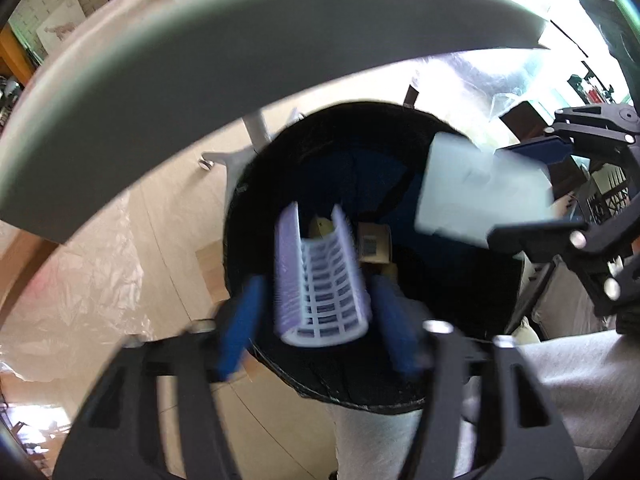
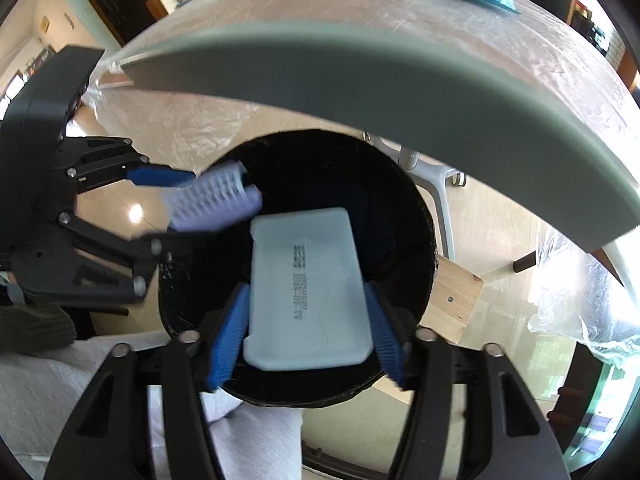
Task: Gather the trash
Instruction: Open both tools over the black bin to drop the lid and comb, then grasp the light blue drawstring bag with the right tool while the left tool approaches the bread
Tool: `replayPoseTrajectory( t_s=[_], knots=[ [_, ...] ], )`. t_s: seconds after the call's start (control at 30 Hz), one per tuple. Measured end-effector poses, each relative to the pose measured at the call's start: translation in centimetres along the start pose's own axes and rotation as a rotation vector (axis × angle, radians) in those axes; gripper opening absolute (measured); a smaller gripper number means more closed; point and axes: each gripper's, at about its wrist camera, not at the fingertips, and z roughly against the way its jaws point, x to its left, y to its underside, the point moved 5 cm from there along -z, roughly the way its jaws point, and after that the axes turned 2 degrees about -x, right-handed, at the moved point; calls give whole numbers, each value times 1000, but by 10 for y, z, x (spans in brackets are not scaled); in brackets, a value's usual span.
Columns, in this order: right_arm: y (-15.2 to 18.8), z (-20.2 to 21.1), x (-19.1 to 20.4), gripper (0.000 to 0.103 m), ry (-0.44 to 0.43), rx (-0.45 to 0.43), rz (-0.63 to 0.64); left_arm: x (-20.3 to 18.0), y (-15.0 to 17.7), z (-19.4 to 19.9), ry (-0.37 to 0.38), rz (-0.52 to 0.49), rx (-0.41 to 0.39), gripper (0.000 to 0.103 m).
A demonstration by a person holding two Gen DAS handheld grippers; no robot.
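Colours over the black bin (image 1: 460, 364) as seen from my two claws.

My left gripper (image 1: 316, 312) and right gripper (image 2: 306, 320) both have black frames and bright blue pads. The ribbed tube (image 1: 320, 276) is lilac with a white grid of dark slots. The flat tray (image 2: 306, 284) is pale blue-white with dark printed text. The table edge (image 2: 360, 92) is grey-green, and the floor (image 1: 180, 216) is light beige wood.
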Motion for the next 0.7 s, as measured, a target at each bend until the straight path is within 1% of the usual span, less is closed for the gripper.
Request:
replayPoseTrajectory(
  t_s=[0.03, 0.13, 0.23, 0.3, 0.37, 0.4, 0.43, 0.47, 0.5, 0.53, 0.6, 0.63, 0.67, 0.7],
  knots=[
    [0, 3, -2, 75, -8, -8, -17, 0, -1, 2, 2, 5, -12, 74],
    [0, 10, -5, 75, -19, -19, -46, 1, -2, 8, 6, 13, -20, 74],
    [1, 26, -8, 75, -13, -52, -53, 2, 0, 17, 9, 15, -36, 74],
    [1, 42, -9, 75, -14, -79, -60, 4, 0, 30, 19, 24, -62, 74],
    [0, 66, -10, 75, -39, -110, -70, 6, -3, 49, 36, 30, -104, 74],
    [-5, 84, -9, 76, -48, -150, -76, 6, -7, 63, 49, 31, -139, 77],
    [-10, 94, -8, 79, -45, -177, -76, 7, -10, 75, 60, 31, -169, 82],
    [-18, 108, -9, 86, -33, -217, -76, 8, -16, 88, 63, 28, -211, 92],
    [-26, 120, -11, 90, -19, -256, -79, 9, -22, 99, 51, 26, -248, 97],
    [-36, 130, -14, 93, -6, -296, -95, 13, -30, 109, 26, 26, -285, 97],
    [-59, 140, -27, 93, -10, -327, -187, 24, -47, 121, -25, 36, -332, 97],
    [-70, 141, -34, 93, -35, -337, -253, 31, -57, 126, -43, 49, -357, 97],
    [-81, 142, -41, 93, -64, -343, -306, 36, -65, 129, -56, 61, -375, 97],
    [-95, 140, -50, 93, -128, -354, -404, 46, -75, 130, -78, 79, -389, 97]
  ],
)
